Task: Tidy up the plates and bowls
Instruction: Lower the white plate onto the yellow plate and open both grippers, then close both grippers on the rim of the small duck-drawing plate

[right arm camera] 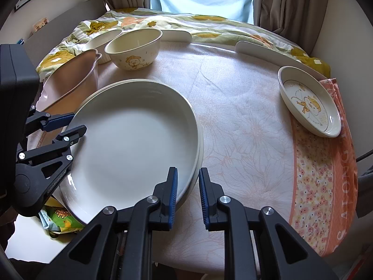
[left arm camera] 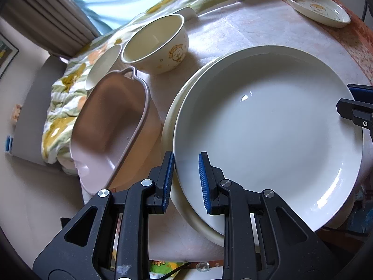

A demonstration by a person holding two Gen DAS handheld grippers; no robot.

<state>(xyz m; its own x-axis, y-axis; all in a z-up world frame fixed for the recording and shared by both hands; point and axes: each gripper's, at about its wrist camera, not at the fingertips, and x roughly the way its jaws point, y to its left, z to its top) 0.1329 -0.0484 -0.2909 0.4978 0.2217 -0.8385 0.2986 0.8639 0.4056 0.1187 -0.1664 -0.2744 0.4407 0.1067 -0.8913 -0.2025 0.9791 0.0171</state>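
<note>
the left gripper (left arm camera: 186, 182) is narrowed onto the near-left rim of the large white plate (left arm camera: 268, 126), and the right gripper (right arm camera: 188, 197) is clamped on its near-right rim. that plate sits on a cream plate (right arm camera: 200, 144) on the worktop (right arm camera: 244, 121). far left stands a cartoon bowl (right arm camera: 134, 49), far right a small printed dish (right arm camera: 310, 102).
</note>
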